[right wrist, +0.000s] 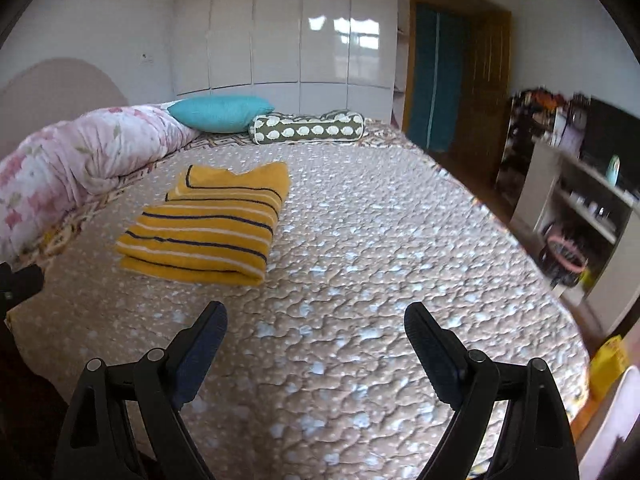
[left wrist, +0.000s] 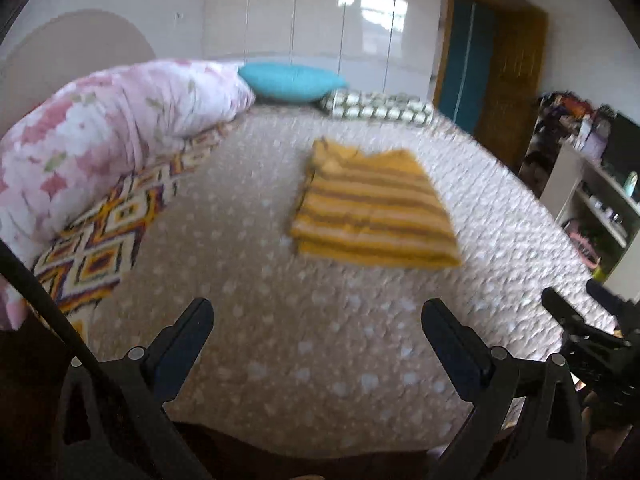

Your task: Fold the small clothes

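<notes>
A yellow striped garment lies folded into a flat rectangle on the quilted bed cover. It also shows in the right wrist view, left of centre. My left gripper is open and empty, held well short of the garment near the bed's front edge. My right gripper is open and empty, to the right of the garment and nearer than it. Part of the right gripper shows at the right edge of the left wrist view.
A rolled pink floral duvet lies along the left side. A turquoise pillow and a green patterned bolster sit at the far end. White wardrobes, a doorway and cluttered shelves stand beyond and to the right.
</notes>
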The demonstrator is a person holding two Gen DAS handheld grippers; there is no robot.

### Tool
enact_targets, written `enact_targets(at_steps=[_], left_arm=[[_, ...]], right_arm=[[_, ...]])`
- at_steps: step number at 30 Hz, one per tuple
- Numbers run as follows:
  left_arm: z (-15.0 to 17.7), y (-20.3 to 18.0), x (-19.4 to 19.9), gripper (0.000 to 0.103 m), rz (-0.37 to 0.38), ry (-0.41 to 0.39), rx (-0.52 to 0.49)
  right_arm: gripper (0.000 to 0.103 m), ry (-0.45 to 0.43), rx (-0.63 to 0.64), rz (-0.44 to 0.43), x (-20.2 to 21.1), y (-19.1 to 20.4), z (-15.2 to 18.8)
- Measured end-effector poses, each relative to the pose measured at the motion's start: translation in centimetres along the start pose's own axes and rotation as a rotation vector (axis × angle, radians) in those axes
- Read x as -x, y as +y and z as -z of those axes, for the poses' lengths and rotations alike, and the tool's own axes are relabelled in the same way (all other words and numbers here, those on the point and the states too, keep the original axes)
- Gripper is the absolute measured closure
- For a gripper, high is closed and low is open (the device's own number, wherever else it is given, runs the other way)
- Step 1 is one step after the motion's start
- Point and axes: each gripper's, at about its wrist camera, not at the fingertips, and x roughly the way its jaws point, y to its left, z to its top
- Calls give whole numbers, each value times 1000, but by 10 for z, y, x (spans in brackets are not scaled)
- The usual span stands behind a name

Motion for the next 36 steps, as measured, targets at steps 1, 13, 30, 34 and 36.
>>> enact_targets(at_steps=[1,13,30,34,36], left_arm=[[3,0,-5,0,-1,16,-2],[24,-5,-39,0,27,163,-24],[33,-8,-52,0,50,226,-30],[35,-6,-56,0,50,242,-26],[36,-6,-57,0,50,246,-25]], right_arm=[[10,10,9,0,-2,2,2],[10,131,42,-24,-32,15,19],[10,164,40,-37,-41,15,26],[10,167,37,-36,-43,14,27],[10,167,36,-36,-43,13,28]])
